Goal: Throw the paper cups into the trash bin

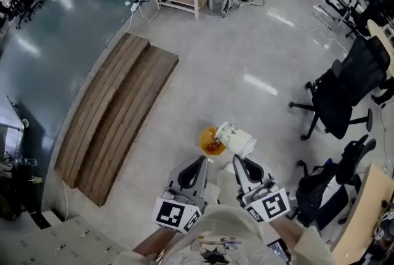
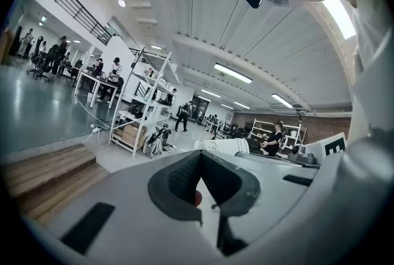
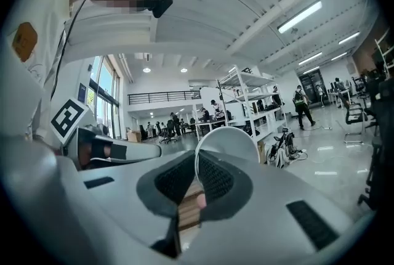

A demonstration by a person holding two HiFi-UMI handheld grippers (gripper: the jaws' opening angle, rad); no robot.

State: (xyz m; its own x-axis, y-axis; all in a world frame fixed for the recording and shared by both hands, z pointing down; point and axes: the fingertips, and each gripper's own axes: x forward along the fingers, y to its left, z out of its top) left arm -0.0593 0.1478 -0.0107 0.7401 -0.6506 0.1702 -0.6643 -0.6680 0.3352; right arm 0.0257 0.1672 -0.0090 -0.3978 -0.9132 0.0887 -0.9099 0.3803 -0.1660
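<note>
Your right gripper (image 1: 243, 165) is clamped on the paper cup (image 1: 237, 137), which lies sideways with its far end over the orange trash bin (image 1: 208, 143), just ahead-left. Left gripper (image 1: 198, 165) is closed and empty.

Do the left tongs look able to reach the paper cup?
Probably yes: the left tongs sit beside the paper cup with nothing between, though they are shut and the right tongs grip its rim.

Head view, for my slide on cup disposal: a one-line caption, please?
Right gripper pinches a paper cup by its rim beside an orange bin; left gripper shut and empty.
</note>
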